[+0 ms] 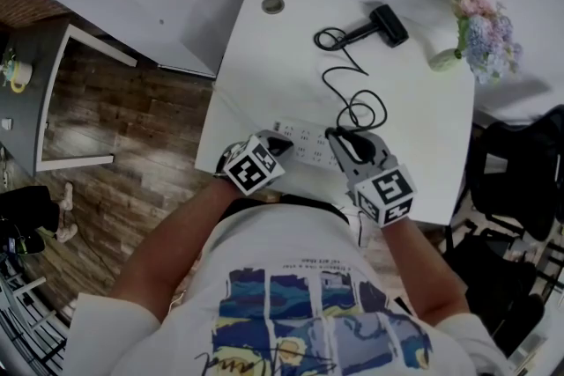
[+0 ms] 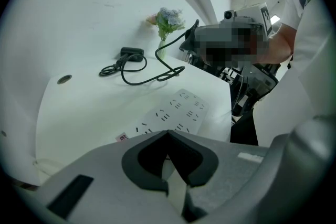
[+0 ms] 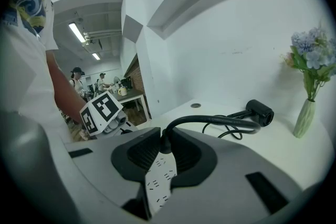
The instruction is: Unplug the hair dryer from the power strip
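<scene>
A white power strip (image 1: 306, 146) lies near the front edge of the white table (image 1: 264, 66). My left gripper (image 1: 280, 143) is shut, its tips on the strip's left end; the strip (image 2: 177, 110) stretches away beyond them in the left gripper view. My right gripper (image 1: 340, 140) is shut on the black plug (image 3: 164, 142), which sits between its pads just above the strip (image 3: 158, 178). The black cable (image 1: 351, 77) loops back from the plug to the black hair dryer (image 1: 382, 24), which lies at the far side of the table.
A vase of pale flowers (image 1: 480, 35) stands at the far right corner. A round cable hole (image 1: 273, 4) sits at the far left. A black chair (image 1: 520, 167) stands right of the table, with wood floor (image 1: 132, 119) to the left. People stand far back (image 3: 77, 78).
</scene>
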Available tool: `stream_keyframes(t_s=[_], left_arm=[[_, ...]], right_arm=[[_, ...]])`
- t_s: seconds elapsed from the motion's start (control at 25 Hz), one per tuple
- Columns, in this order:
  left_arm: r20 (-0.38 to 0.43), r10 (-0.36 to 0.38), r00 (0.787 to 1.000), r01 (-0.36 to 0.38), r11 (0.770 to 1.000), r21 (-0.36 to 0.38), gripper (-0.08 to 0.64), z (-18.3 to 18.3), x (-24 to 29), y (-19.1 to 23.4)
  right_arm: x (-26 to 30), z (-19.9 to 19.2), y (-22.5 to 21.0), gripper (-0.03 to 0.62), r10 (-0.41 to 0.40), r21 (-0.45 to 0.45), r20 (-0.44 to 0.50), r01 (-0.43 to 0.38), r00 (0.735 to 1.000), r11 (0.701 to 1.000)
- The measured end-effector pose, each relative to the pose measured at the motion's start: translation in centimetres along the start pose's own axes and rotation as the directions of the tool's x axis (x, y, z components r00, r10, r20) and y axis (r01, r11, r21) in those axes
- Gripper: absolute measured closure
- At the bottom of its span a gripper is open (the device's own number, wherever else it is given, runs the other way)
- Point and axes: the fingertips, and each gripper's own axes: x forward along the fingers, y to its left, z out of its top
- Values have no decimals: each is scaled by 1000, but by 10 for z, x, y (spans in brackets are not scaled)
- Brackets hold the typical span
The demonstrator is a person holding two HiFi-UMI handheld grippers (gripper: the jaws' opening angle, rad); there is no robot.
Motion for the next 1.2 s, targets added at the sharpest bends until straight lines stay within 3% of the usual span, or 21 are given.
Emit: stream_keyframes(t_s=[1.2], left_arm=[[22,30,999,-29,999,-37,560,1,-1,1]], right_arm=[[-18,-1,0,529,9,26,26,-10,1000,1000]])
